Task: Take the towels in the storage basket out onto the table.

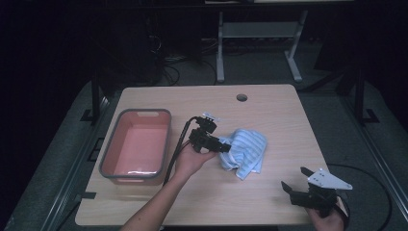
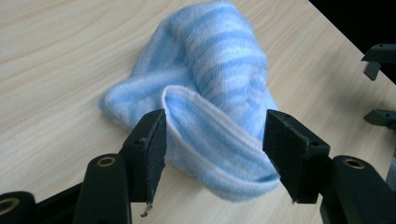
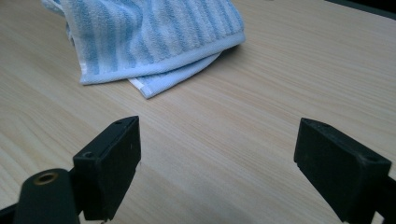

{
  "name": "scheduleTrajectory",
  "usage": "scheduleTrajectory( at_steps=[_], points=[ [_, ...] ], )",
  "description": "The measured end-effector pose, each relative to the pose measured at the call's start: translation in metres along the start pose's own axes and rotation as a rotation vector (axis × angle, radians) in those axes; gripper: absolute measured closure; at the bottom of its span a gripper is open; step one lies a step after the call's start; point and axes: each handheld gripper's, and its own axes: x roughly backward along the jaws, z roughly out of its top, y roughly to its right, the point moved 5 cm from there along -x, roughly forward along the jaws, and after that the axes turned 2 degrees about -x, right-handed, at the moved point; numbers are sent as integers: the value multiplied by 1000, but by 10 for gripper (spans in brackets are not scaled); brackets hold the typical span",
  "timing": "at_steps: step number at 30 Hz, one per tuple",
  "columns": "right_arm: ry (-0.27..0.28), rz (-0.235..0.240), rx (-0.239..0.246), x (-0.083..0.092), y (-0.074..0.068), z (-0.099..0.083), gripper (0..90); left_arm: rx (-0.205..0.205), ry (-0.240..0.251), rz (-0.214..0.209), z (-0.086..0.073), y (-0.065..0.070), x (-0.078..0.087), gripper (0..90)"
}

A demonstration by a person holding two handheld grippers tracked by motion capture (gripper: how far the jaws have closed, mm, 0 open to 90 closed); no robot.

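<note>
A blue-and-white striped towel [image 1: 245, 149] lies bunched on the wooden table [image 1: 269, 115], right of centre. My left gripper [image 1: 225, 144] sits at the towel's left edge, held level by a hand. In the left gripper view its jaws stand open on either side of a rolled fold of the towel [image 2: 219, 79], and the pads [image 2: 156, 144] rest beside the cloth without squeezing it. My right gripper [image 1: 293, 177] hovers near the table's front right corner, open with nothing between its jaws [image 3: 217, 154]. It looks toward the towel [image 3: 149, 37].
A grey-rimmed tub with a pink inside [image 1: 166, 139] stands on the left of the table, holding nothing. A round cable hole [image 1: 241, 97] sits near the far edge. Bare tabletop lies between the towel and my right gripper. The other gripper's jaws [image 2: 378, 84] show far right.
</note>
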Motion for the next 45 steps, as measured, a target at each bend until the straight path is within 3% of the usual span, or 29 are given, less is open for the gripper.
scheduleTrajectory(
  at_steps=[10, 27, 35, 45],
  points=[
    [-13, 3, 3, -2, -1, -1, 143, 29, 52, -45, -13, -1, 12, 387],
    [-17, -1, 4, -2, -1, -1, 143, -6, 90, -58, -42, 9, 28, 386],
    [-16, -3, 7, -2, -1, -1, 143, 3, 122, -93, -55, 14, 33, 377],
    [-17, -4, -1, -1, -1, -2, 143, 4, 140, -100, -76, 19, 37, 363]
  ],
)
